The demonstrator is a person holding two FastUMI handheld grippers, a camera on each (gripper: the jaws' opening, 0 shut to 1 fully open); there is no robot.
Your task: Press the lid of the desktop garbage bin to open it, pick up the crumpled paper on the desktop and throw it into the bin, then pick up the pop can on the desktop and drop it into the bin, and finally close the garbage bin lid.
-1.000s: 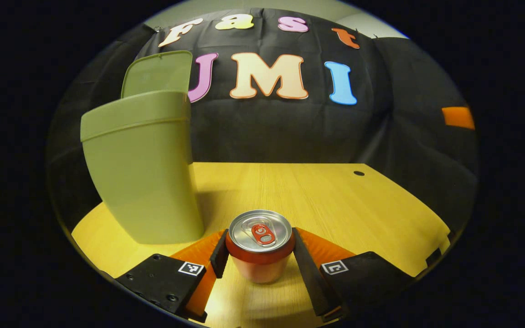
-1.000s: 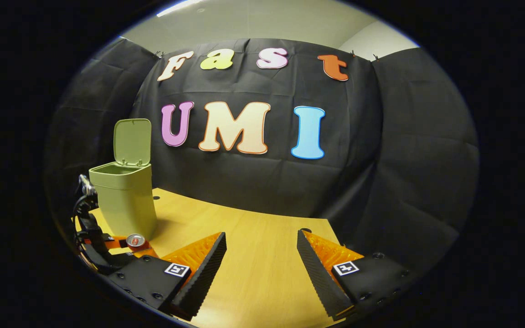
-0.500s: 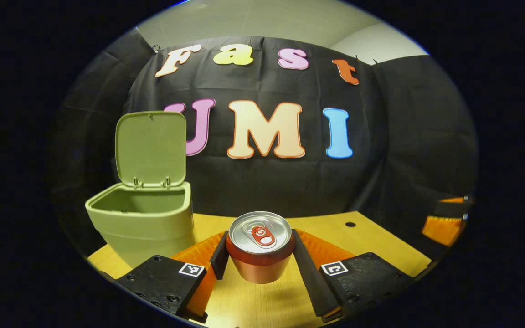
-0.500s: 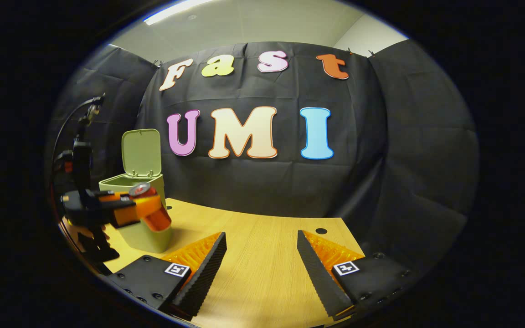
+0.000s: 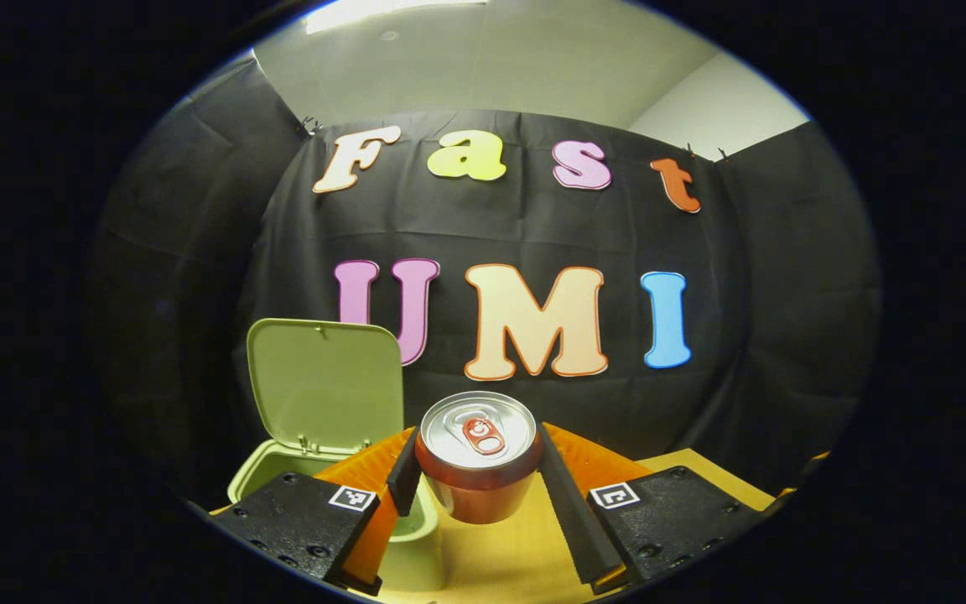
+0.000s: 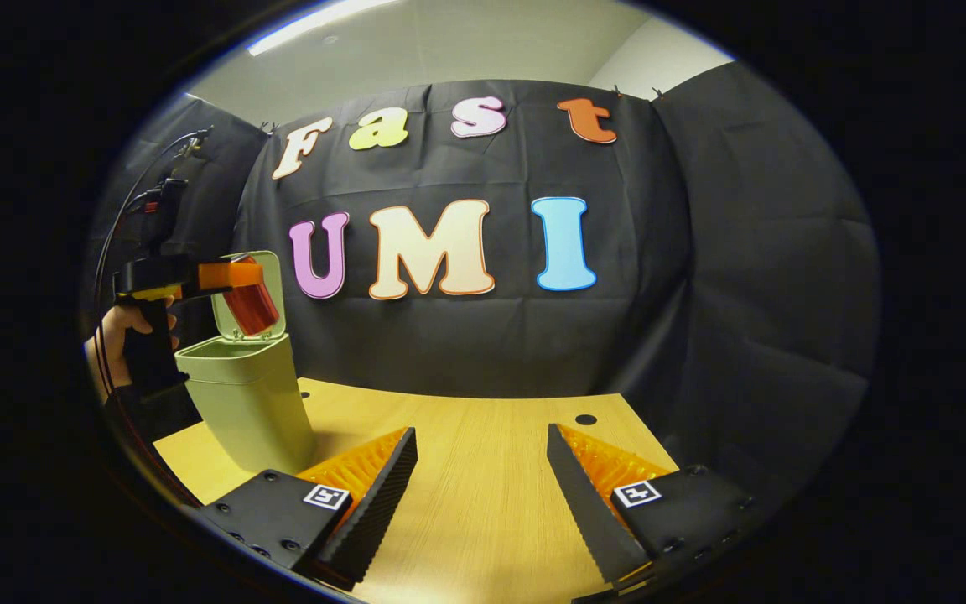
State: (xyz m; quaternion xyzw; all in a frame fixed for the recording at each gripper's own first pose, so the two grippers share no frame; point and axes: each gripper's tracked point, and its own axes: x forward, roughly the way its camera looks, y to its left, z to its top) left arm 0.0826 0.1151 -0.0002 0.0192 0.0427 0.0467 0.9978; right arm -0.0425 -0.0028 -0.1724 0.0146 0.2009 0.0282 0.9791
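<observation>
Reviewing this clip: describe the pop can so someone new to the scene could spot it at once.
Start at the wooden table and its pale green bin, lid up. The pop can is in the air above the bin's opening, clamped in the left gripper. It's the one red, silver-topped thing there.

Left gripper (image 5: 476,482): two black matte mounts with small screws, each carrying a square black-and-white fiducial tag; long wedge-shaped fingers (image 5: 563,503) with ribbed sides. Right gripper (image 6: 481,491): same build, black screw-studded blocks, one square tag each, fingers (image 6: 584,495) with saw-toothed inner edges and ridged outer faces. In the right gripper view the left gripper has a black pistol-style handle, thin black cables looping up behind it, and a hand (image 6: 118,335) on the handle.
</observation>
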